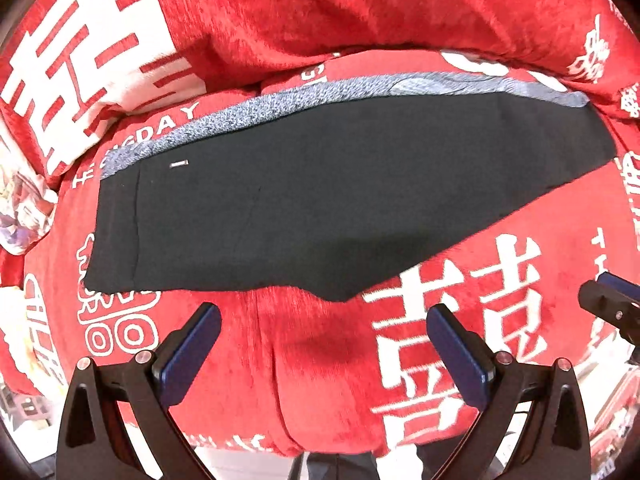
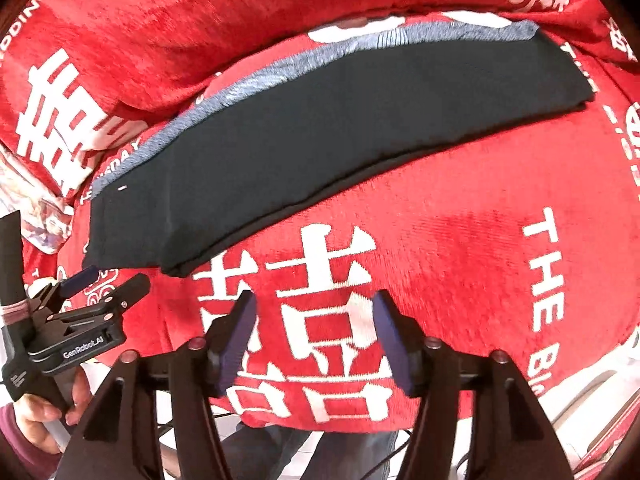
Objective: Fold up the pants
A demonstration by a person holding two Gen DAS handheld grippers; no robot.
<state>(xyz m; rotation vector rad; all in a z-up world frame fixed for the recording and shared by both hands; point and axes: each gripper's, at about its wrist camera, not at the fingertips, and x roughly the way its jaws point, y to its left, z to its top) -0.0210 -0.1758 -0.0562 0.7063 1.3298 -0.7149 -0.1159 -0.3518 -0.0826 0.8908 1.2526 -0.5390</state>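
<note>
The left gripper hangs over the red blanket with its jaws spread wide, nothing between them and nothing touched; only plush red cloth with white lettering shows in the gap. The right gripper is likewise parted, a little less wide, its blue pads clear of any fabric and hovering above a large white character printed on the blanket. The black pants lie flat ahead of both grippers, folded lengthwise into one long band running left to right, the near edge just beyond the left gripper's fingertips. Along the far edge of the pants a strip of speckled grey fabric peeks out. A red pillow sits behind.
</note>
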